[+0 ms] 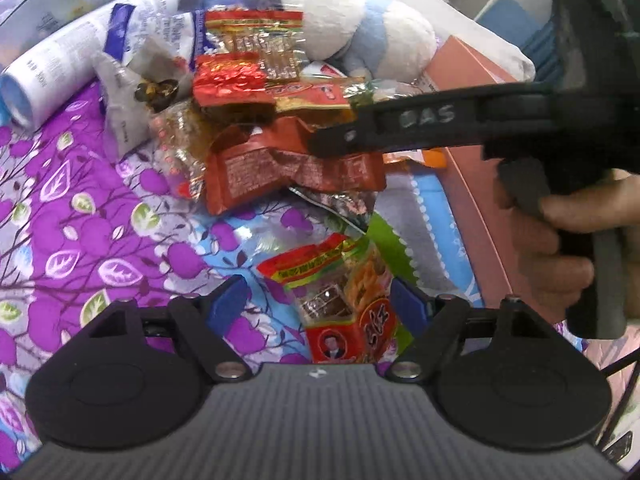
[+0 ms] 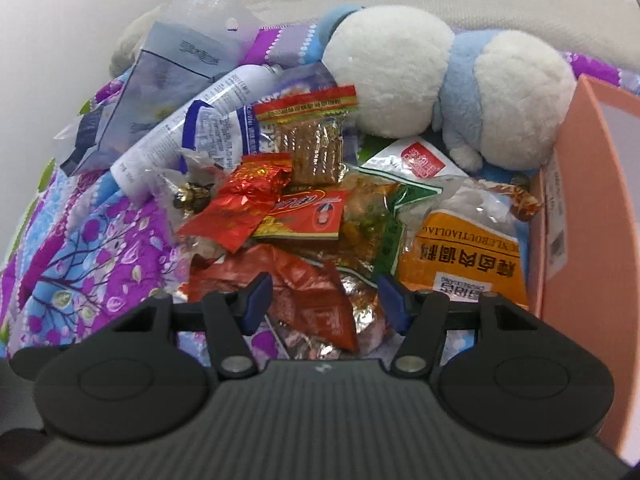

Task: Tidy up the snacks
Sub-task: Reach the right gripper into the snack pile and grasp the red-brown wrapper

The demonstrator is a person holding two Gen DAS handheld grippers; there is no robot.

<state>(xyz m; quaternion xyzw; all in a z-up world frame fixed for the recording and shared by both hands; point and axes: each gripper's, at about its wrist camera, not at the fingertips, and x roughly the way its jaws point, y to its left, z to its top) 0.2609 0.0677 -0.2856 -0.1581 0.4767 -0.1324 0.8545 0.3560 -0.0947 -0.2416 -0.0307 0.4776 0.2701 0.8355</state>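
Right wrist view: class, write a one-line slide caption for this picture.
Open right tool poised over a crumpled red wrapper in a snack pile on a floral bedspread, plush toy behind, pink box alongside.

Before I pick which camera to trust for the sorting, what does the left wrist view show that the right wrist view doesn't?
Only the left wrist view shows the person's hand holding the right gripper's handle, and a red and green snack packet lying between the open left gripper fingers. Only the right wrist view shows the orange seasoning bag and the open right gripper from behind. Both show the plush toy, the white tube, the crumpled red wrapper, the pink box and the purple floral cloth.
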